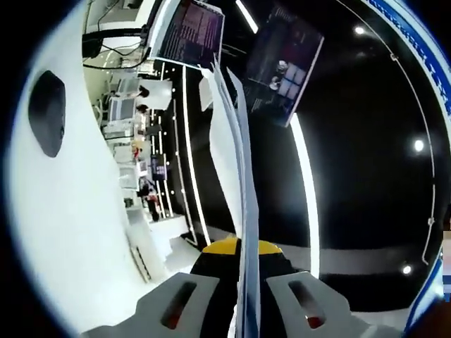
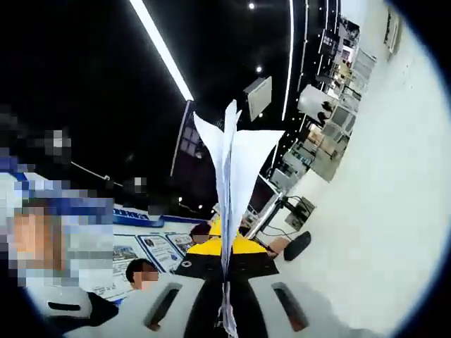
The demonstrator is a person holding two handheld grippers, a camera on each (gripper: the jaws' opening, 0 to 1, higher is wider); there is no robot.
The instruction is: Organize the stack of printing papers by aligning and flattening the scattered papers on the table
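both grippers are clamped on the printing papers (image 1: pixel 239 183) edge-on – left gripper (image 1: pixel 246 306) jaws closed around the sheets, right gripper (image 2: pixel 227 303) same, papers fanning up between its jaws. white table (image 2: pixel 394 211) alongside, monitors (image 1: pixel 187 32) behind.

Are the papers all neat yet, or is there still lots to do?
Done: the papers are gathered off the table. In hand: the left gripper and right gripper each pinch them edge-on. Left: sheets still fan apart at the far end, so squaring and laying them flat remain.
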